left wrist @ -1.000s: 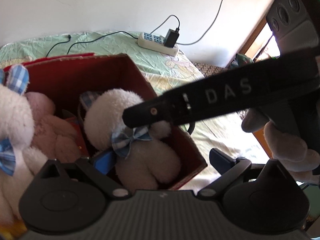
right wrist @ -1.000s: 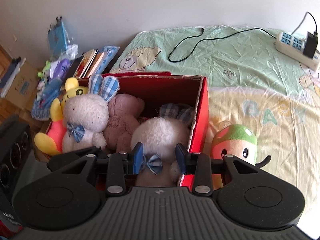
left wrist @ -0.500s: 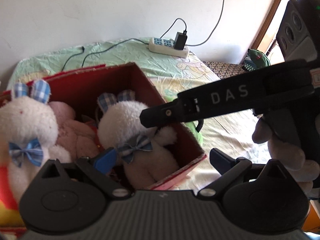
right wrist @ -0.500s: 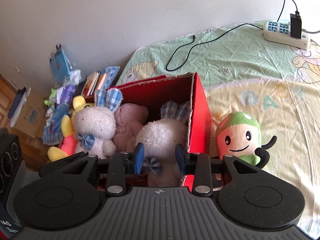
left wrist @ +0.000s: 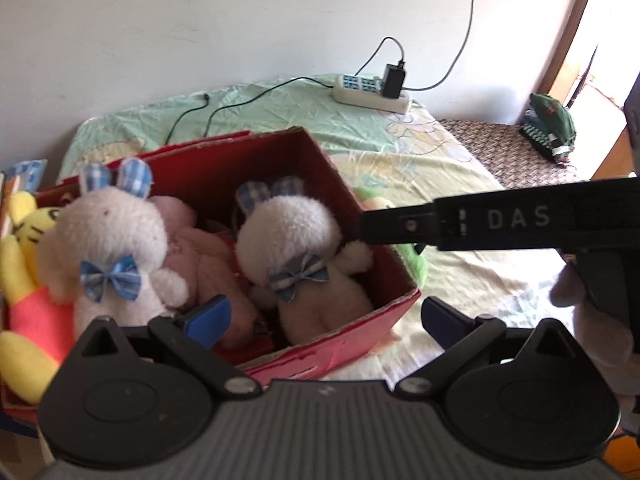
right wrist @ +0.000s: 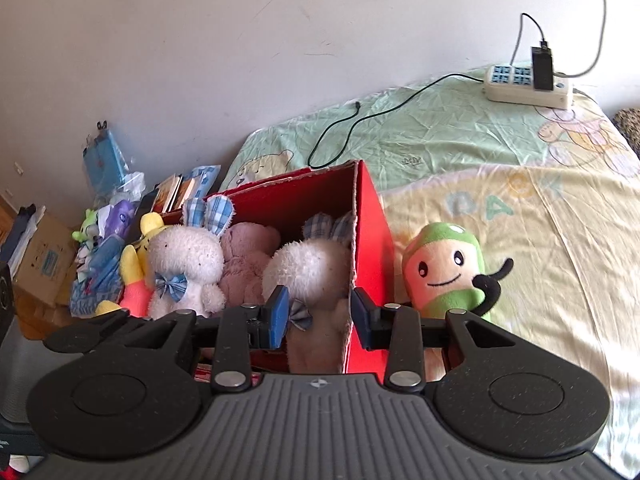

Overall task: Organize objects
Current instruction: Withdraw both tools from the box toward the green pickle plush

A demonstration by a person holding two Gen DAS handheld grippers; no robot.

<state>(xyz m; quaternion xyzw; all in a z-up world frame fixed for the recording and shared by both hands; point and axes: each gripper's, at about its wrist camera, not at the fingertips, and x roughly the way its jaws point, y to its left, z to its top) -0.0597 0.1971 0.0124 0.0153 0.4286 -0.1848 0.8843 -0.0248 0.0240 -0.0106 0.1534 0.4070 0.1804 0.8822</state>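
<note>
A red cardboard box (left wrist: 340, 344) (right wrist: 370, 232) stands on the bed and holds two white bunnies with blue bows, one on the left (left wrist: 104, 232) (right wrist: 186, 256) and one on the right (left wrist: 288, 228) (right wrist: 308, 268). A pink plush (left wrist: 200, 256) sits between them and a yellow plush (left wrist: 24, 240) leans at the left end. A green and peach plush (right wrist: 444, 272) lies on the sheet outside the box's right wall. My left gripper (left wrist: 324, 316) is open wide above the box's near corner. My right gripper (right wrist: 320, 314) hangs open and holds nothing, just behind the right bunny and the box wall.
A white power strip (right wrist: 528, 88) with a black charger and cable lies at the bed's far end. Books, small toys and a cardboard carton (right wrist: 44, 264) crowd the floor left of the bed. A gloved hand (left wrist: 600, 320) holds the right gripper's handle.
Both grippers have pulled back and up from the box. The right gripper's tip has drawn away from the right bunny's neck, and the bunny stays in the box.
</note>
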